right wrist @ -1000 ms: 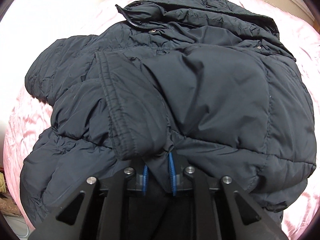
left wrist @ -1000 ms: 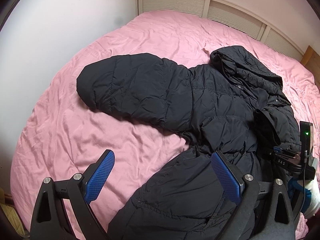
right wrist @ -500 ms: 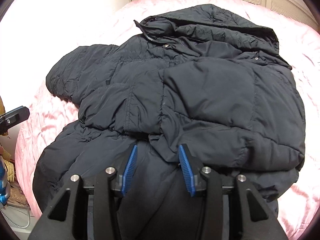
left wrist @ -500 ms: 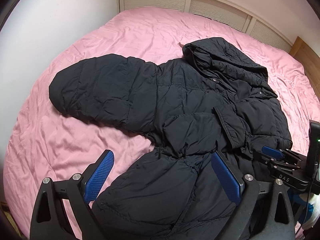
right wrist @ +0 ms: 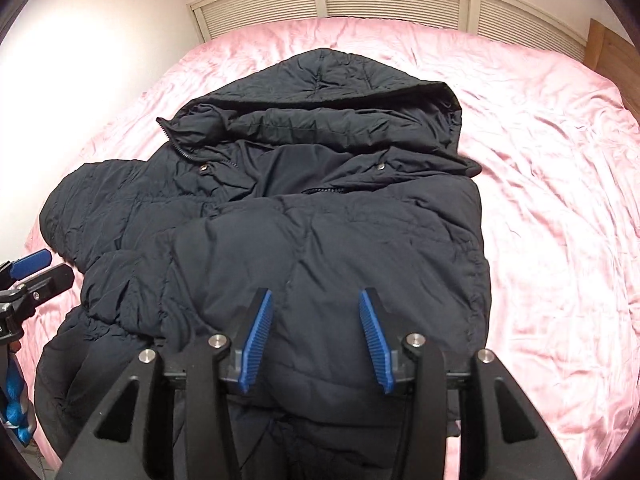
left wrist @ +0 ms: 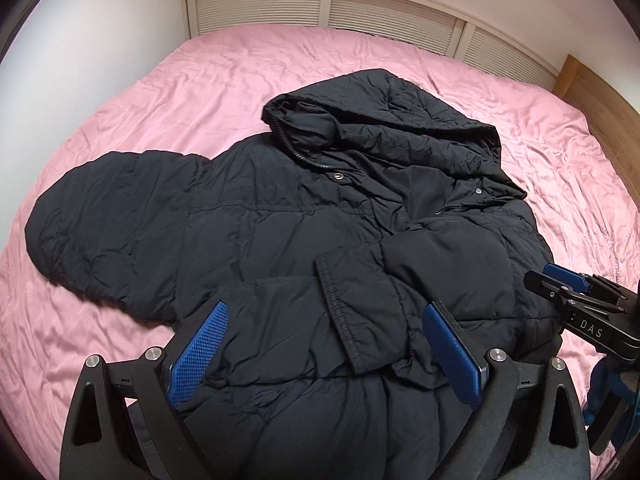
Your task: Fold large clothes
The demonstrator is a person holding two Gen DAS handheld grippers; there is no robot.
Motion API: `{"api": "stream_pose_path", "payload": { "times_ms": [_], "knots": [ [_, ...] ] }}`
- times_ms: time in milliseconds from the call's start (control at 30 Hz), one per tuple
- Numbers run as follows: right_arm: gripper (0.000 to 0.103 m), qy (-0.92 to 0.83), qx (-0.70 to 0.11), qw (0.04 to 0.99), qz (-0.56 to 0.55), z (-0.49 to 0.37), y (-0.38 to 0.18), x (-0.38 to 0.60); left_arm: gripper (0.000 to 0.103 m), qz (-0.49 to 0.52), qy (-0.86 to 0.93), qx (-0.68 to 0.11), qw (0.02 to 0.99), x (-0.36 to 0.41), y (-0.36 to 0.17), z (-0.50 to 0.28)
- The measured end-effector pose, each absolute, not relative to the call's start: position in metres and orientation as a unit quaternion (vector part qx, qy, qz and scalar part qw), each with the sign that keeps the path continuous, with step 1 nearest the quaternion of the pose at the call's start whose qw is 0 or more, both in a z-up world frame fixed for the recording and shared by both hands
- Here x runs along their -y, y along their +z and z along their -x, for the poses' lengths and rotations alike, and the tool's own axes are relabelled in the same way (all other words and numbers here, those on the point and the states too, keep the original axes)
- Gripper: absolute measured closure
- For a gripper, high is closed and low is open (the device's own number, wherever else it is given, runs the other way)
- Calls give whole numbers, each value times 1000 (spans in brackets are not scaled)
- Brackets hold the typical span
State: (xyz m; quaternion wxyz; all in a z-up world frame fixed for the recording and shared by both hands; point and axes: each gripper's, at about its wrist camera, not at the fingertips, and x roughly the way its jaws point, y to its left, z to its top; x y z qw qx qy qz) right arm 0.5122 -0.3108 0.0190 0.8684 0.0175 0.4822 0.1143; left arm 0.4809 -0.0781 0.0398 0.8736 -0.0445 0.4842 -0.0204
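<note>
Left wrist view: one black puffer jacket (left wrist: 320, 240) lies on one pink-sheeted bed (left wrist: 200, 92), directly ahead of the left tongs (left wrist: 326, 350) and right tongs (right wrist: 316, 340). Both tongs are spread, gripping nothing. White walls (left wrist: 100, 32) and a slatted headboard (left wrist: 360, 12) lie beyond.

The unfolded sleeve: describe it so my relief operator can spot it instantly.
Start at the pink bed and find the black puffer jacket spread across it. The unfolded sleeve sticks out flat onto the sheet on the jacket's left, away from the hood. Unlike the other sleeve, folded across the chest with its cuff showing, it lies on bare sheet.
</note>
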Motion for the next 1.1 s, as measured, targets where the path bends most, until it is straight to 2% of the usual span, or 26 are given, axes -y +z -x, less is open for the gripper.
{"api": "stream_pose_path", "payload": {
  "times_ms": [300, 700, 900, 1100],
  "knots": [
    [57, 112, -495, 860, -46, -537, -15, 330, 6, 42, -34, -508, 860, 150, -10, -527],
    [55, 130, -515, 846, -53, -538, -62, 339, 6, 15, -3, -541, 841, 148, -68, -529],
    [55, 133, -516, 845, -50, -535, -62, 343, 6, 15, -6, -545, 838, 142, -69, -526],
    [55, 137, -490, 859, -49, -531, -25, 356, 6, 39, -7, -513, 858, 127, -29, -523]
  ]
}}
